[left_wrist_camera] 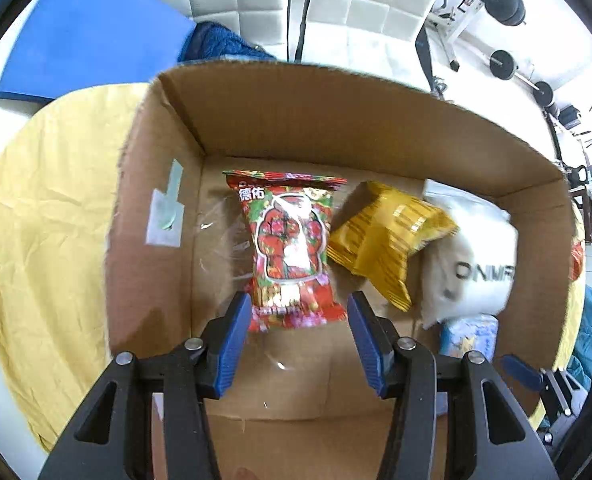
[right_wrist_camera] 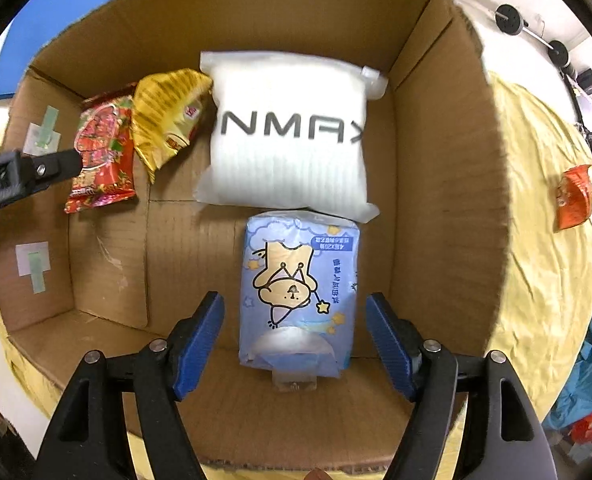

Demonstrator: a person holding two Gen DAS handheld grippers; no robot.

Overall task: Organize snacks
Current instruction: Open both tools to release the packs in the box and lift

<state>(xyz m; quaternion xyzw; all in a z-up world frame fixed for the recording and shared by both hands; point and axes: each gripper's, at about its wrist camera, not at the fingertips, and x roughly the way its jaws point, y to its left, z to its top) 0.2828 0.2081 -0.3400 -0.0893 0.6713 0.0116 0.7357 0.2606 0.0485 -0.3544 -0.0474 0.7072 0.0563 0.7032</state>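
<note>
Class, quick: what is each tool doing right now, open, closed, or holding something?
Left tool: open, holding nothing; the red packet lies below it in the box.
Right tool: open, holding nothing, above the blue pack.

The red snack packet (left_wrist_camera: 292, 248) lying in the cardboard box (left_wrist_camera: 335, 120) carries the white characters "德佑" at its top left corner. The big white pouch (right_wrist_camera: 292, 132) shows dark capital letters across its face, readable as "NMAX" from the right wrist view and as "ONM" from the left, the rest cut off at the edges. The blue tissue pack (right_wrist_camera: 299, 292) with the cartoon animal has small Chinese print lying upside down, too small to make out.
</note>
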